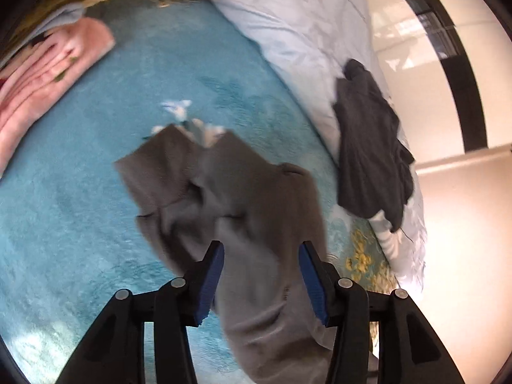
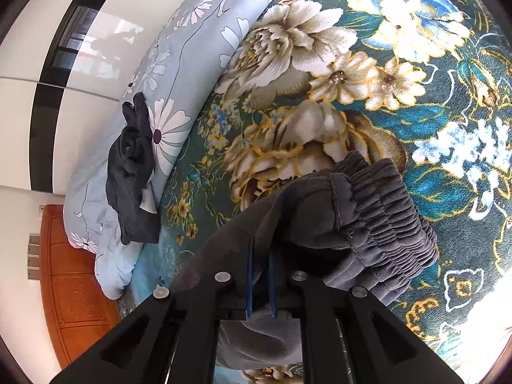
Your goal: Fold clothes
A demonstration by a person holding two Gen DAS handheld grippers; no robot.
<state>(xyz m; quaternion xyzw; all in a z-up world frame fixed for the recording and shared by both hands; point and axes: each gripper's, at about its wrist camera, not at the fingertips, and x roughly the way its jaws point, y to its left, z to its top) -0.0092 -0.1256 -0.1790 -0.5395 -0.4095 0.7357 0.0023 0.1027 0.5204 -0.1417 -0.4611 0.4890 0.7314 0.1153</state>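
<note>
The left gripper (image 1: 260, 272) has its fingers (image 1: 212, 276) set moderately wide, pads clear of the cloth. The grey trousers (image 1: 224, 192) pass between and beneath them without being clamped. In the left wrist view the trousers lie rumpled on the teal floral blanket (image 1: 96, 208), legs spread away from the gripper.

The right gripper (image 2: 260, 283) has its fingers (image 2: 249, 284) nearly together, pinching a fold of the trousers just beside the elastic waistband (image 2: 380, 217). The gathered waistband bulges to the right of the fingers and rests on the blanket's flower pattern.

Relative to the trousers:
- A dark grey garment (image 1: 371, 147) lies crumpled off to the side, apart from the trousers, draped over the edge of the pale blue duvet (image 1: 288, 25).
- The duvet, printed with white daisies, borders the blanket on the far side of the trousers.
- A folded pink item (image 1: 48, 83) lies on the blanket, well apart, at the far left of the left wrist view.
- A white and black glossy wardrobe (image 2: 48, 121) stands beyond the duvet.
- A wooden bed panel (image 2: 73, 288) shows below the duvet's end in the right wrist view.
</note>
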